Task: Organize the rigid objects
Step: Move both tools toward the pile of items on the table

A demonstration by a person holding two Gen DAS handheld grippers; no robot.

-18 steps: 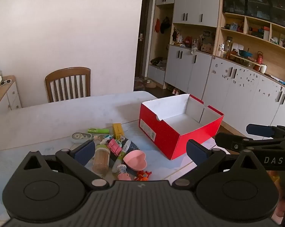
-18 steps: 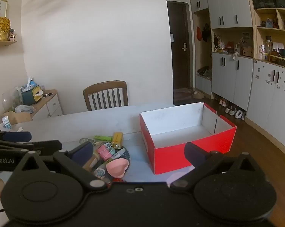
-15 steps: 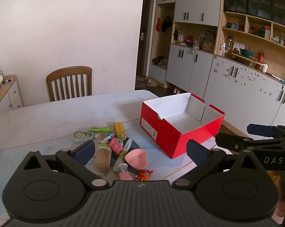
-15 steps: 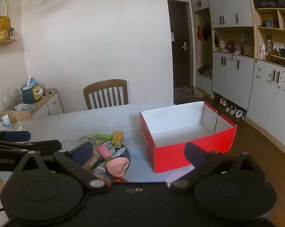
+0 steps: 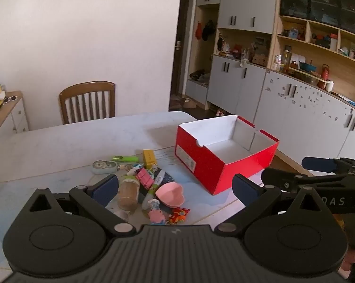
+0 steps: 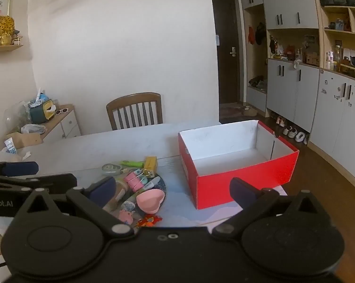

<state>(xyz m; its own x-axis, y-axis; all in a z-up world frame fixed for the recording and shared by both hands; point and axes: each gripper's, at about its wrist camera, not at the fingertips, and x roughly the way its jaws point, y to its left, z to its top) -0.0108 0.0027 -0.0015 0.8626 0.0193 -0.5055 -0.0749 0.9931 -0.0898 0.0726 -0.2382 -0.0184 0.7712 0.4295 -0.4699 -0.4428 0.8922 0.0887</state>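
Slightly higher than a moment ago, both views now show more table (image 5: 59, 146) in front of my clutter (image 5: 144, 184). Left to right I see a sideboard (image 6: 59, 122), chair (image 5: 89, 103), clutter, empty red box (image 5: 224, 155), then cabinets (image 5: 295, 108). Left gripper (image 5: 175, 186) and right gripper (image 6: 172, 188) both gape wide, holding nothing.

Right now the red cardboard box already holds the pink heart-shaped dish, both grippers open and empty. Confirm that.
Wrong on one count: the red cardboard box is empty. The right wrist view shows the pink heart-shaped dish on the table, left of it. Both grippers are open and empty.
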